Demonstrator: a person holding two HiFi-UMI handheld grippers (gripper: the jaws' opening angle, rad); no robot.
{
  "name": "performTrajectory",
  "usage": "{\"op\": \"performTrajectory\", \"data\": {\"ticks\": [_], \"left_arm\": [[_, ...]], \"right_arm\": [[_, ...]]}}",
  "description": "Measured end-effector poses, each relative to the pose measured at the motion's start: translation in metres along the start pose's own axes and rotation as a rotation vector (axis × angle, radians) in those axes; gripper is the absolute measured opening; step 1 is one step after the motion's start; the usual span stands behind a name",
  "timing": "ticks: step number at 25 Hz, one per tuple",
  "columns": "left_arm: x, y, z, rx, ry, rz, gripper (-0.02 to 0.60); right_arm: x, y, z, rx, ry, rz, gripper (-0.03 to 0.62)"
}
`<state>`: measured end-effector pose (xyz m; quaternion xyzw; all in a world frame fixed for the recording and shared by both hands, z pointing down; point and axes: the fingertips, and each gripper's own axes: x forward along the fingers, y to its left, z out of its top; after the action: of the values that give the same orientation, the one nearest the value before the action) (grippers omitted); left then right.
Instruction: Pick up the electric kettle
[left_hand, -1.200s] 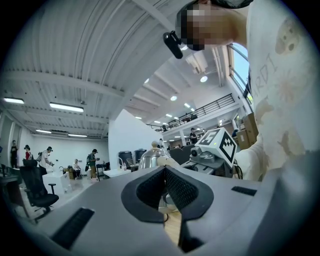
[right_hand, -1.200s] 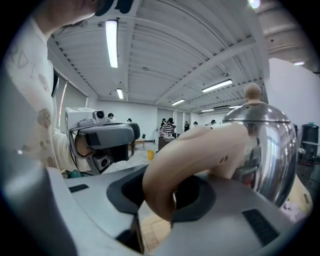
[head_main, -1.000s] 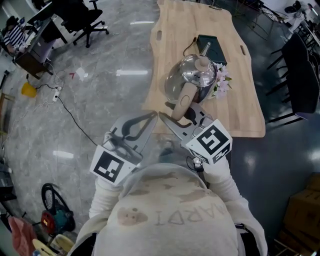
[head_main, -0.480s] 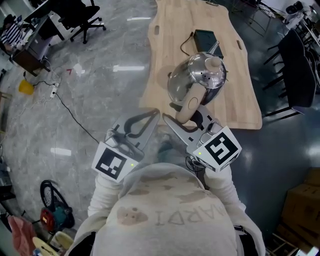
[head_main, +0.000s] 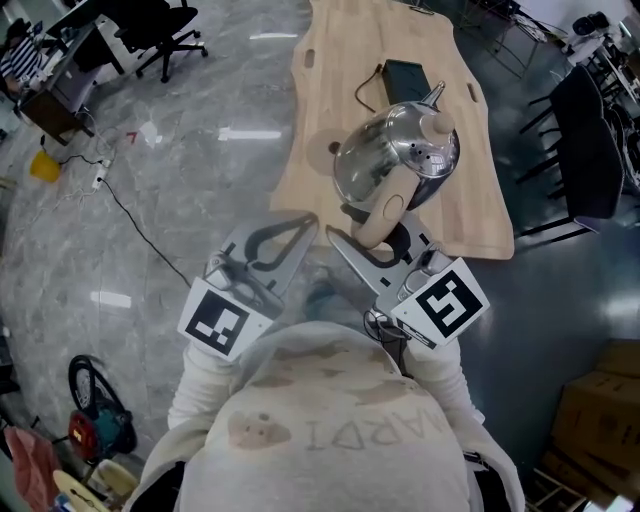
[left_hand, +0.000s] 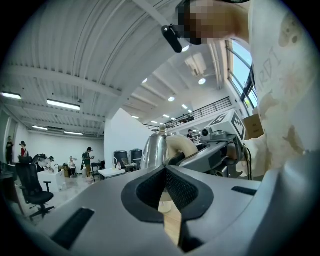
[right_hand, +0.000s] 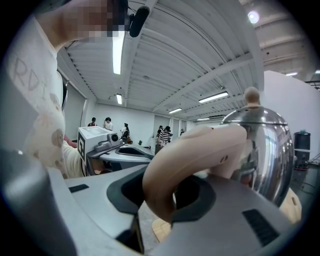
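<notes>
The steel electric kettle (head_main: 400, 155) with a cream handle (head_main: 385, 210) hangs in the air over the near end of the wooden table (head_main: 330, 80). My right gripper (head_main: 375, 238) is shut on that handle, and its pads clamp the handle (right_hand: 185, 155) just below the kettle body (right_hand: 267, 145). My left gripper (head_main: 300, 228) is beside it on the left, shut and empty, with its pads (left_hand: 172, 187) touching. From the left gripper view the kettle (left_hand: 155, 152) shows just past the jaw tips.
The kettle's black base (head_main: 405, 75) with its cord lies farther up the table. A black office chair (head_main: 150, 30) stands at the far left and a dark chair (head_main: 590, 140) at the right. A cable (head_main: 130, 215) runs across the grey floor.
The right gripper has risen and shifted right with the kettle in its grip, away from the pink flowers seen earlier. The left gripper has barely moved.
</notes>
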<state>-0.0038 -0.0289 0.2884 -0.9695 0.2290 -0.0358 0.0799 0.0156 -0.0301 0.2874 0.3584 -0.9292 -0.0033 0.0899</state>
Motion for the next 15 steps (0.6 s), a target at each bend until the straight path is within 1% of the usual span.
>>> {"op": "performTrajectory", "data": {"ticks": [8,13,15], "left_arm": [[0.004,0.001,0.003,0.010,0.002,0.006,0.012],[-0.001,0.021,0.002,0.015,-0.007,0.004,0.012],[0.002,0.020,0.000,0.021,-0.004,0.001,0.012]], "right_arm": [[-0.002,-0.003,0.001,-0.025,0.010,0.013,0.121],[0.021,0.000,0.007,-0.024,0.004,0.030,0.121],[0.020,-0.001,0.006,-0.021,0.001,0.034,0.121]]}}
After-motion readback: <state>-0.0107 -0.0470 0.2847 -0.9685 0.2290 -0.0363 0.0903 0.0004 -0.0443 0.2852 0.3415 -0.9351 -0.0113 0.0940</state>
